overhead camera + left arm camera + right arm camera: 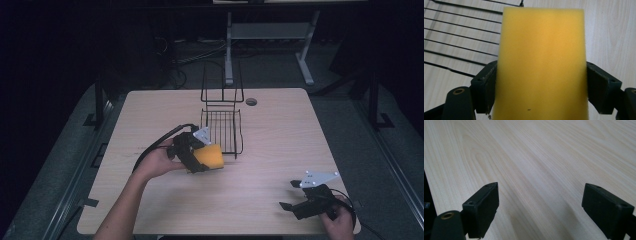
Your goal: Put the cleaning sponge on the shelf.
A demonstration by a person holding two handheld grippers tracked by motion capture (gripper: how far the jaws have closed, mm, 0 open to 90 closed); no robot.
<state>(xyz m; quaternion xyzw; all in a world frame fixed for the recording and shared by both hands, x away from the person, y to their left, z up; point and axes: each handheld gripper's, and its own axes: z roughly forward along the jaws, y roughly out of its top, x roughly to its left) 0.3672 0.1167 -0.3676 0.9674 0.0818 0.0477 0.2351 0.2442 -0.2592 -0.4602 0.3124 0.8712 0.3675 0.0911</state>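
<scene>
- No brand, label or writing can be read on anything here.
- The left gripper (200, 159), held in the person's left hand (159, 162), sits left of centre on the pale wood table (280, 145). Its jaws are clamped on a yellow sponge (212, 156), pressing against its two long sides.
- The yellow sponge (541, 62) is a plain rectangular block with a fine, even, porous surface and straight edges; one tiny dark speck shows near its lower end. It juts out past the jaw tips, above the tabletop, just beside the near corner of the black wire rack (222, 129).
- The black wire rack (456, 37) stands mid-table, with a flat grid of thin bars and an upright wire frame at its far end.
- The right gripper (295, 195), in the right hand (340, 222) near the table's front right corner, has its jaws spread wide with nothing between them, above bare wood (536, 165).
</scene>
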